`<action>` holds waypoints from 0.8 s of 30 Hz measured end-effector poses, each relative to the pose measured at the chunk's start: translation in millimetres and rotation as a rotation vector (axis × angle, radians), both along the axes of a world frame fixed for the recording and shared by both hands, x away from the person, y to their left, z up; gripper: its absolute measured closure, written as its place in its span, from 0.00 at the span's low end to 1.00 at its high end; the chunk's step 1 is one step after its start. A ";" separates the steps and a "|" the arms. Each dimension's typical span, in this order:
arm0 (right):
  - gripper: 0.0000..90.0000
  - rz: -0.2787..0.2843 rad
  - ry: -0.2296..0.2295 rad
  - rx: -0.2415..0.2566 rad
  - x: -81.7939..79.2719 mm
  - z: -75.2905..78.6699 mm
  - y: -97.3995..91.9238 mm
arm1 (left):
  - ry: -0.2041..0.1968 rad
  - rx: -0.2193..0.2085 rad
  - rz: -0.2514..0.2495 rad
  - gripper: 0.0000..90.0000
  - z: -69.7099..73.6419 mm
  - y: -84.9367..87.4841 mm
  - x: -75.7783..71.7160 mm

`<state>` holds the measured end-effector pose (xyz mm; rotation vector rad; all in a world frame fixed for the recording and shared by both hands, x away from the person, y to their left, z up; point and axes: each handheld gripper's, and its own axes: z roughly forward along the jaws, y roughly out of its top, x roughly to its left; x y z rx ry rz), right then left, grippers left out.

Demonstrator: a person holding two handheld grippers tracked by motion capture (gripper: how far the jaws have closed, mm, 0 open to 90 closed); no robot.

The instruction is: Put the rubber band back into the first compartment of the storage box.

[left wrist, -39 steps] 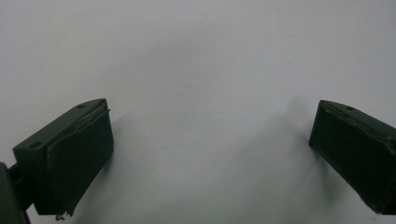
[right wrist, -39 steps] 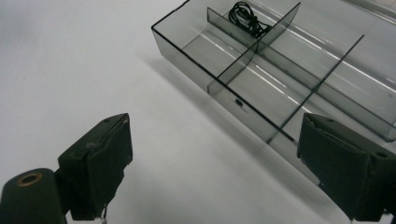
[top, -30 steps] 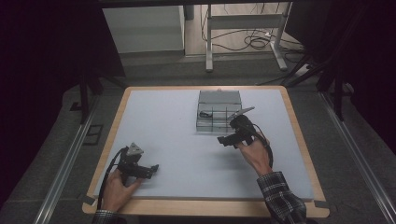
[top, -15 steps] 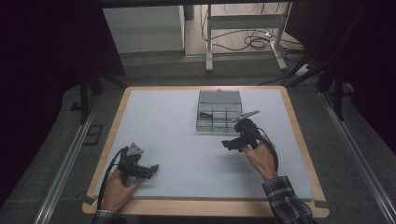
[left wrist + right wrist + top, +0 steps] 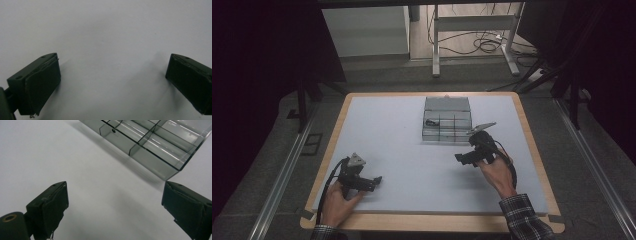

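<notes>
A clear grey compartment box (image 5: 447, 120) stands at the middle back of the white table top (image 5: 387, 130), and a small dark item (image 5: 430, 122) lies in one left cell. My right gripper (image 5: 460, 157) hovers just in front of the box's right corner. Its jaws are open with nothing between them. In the right gripper view, the gripper (image 5: 115, 212) faces the bare surface, with the box (image 5: 150, 142) at the upper right. My left gripper (image 5: 377, 181) rests near the front left edge. It is open over the bare white surface in the left gripper view (image 5: 112, 82).
The table has a wooden rim (image 5: 532, 150). Behind it stand a white cabinet (image 5: 364, 30) and a metal desk frame (image 5: 472, 30), with cables (image 5: 484, 45) on the floor. Dark stands flank both sides.
My right gripper has drawn back from the box, toward the near edge and slightly right. The left gripper has stayed where it was.
</notes>
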<state>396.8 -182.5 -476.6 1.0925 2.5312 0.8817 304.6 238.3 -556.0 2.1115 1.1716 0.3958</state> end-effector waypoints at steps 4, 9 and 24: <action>0.08 -0.001 0.002 -0.005 -3.6 -0.4 -3.2 | 0.000 0.000 0.000 0.00 0.0 0.0 0.0; 0.08 0.002 0.002 -0.009 -7.8 -0.5 -6.4 | 0.000 0.000 0.000 0.00 0.0 0.0 0.0; 0.08 0.006 0.001 -0.033 -21.3 -3.3 -17.0 | 0.000 0.000 0.000 0.00 0.0 0.0 0.0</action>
